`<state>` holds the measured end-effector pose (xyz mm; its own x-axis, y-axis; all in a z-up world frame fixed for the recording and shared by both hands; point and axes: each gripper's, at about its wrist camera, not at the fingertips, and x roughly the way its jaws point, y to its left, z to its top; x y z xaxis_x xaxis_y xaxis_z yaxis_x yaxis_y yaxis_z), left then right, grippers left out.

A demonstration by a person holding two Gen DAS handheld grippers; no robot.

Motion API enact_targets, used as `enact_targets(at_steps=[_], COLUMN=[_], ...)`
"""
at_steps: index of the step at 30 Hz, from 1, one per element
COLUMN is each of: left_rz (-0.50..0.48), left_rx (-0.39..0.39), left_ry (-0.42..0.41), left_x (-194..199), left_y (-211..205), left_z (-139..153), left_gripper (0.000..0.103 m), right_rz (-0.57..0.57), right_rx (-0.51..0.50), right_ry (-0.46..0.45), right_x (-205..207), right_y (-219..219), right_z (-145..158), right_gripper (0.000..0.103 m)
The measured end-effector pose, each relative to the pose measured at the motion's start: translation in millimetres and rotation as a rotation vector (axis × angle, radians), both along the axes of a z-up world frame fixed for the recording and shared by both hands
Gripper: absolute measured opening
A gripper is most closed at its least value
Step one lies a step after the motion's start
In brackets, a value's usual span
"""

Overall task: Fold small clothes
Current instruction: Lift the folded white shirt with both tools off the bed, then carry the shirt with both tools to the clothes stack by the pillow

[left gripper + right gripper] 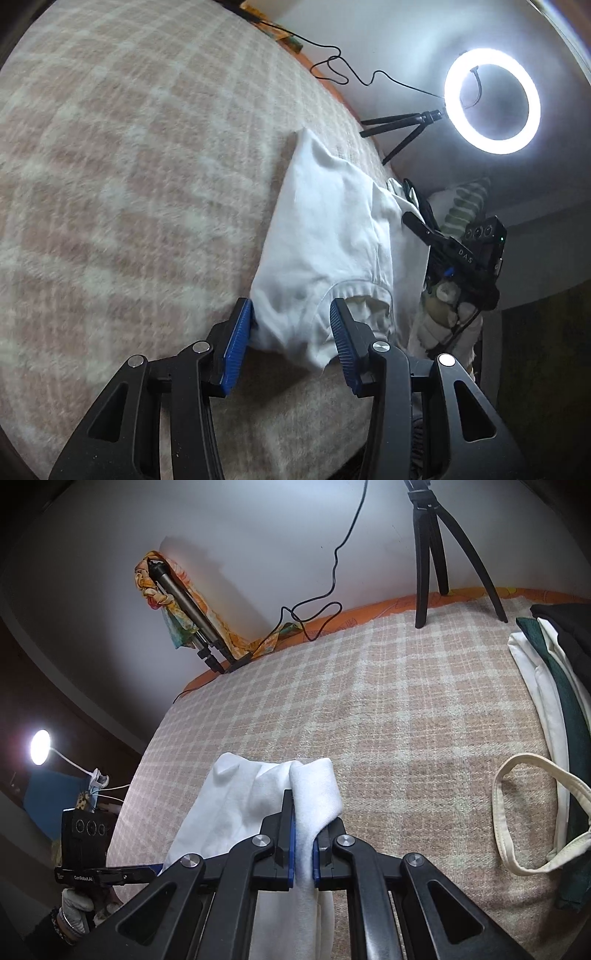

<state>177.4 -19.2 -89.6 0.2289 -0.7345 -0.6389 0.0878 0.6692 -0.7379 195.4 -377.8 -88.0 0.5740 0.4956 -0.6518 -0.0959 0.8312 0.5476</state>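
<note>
Rumpled, the white garment lies half-folded, pinched by the right gripper; the left gripper gapes around its collar.

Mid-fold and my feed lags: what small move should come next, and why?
Probably close the left gripper on the white cotton garment. Its blue pads stand open either side of the collar edge, while the right gripper already pinches a bunched fold above the checked beige blanket.
</note>
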Motion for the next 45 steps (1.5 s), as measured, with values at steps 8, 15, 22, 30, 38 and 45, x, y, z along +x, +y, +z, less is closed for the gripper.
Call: enact_targets(at_steps=[8, 15, 22, 30, 38, 45], left_rz=[0.006, -0.03, -0.056, -0.053, -0.115, -0.147], left_rx=[-0.043, -0.109, -0.023, 0.0, -0.007, -0.037], left_ry=[0.017, 0.03, -0.039, -0.179, -0.283, -0.305], left_x=[-3, 20, 13, -4, -18, -10], left_y=[8, -14, -30, -37, -68, -101], left_z=[-6, -9, -6, 27, 60, 67], left_gripper=[0.043, 0.044, 0.013, 0.009, 0.009, 0.008], right_rz=[0.021, 0.038, 0.013, -0.018, -0.038, -0.072], right_rx=[0.025, 0.032, 0.041, 0.018, -0.028, -0.053], right_ry=[0.009, 0.005, 0.017, -0.013, -0.074, -0.129], right_x=[6, 9, 9, -5, -22, -38], right_y=[7, 15, 6, -1, -4, -32], right_z=[-6, -6, -9, 9, 33, 60], right_gripper=[0.004, 0.004, 0.004, 0.004, 0.004, 0.004])
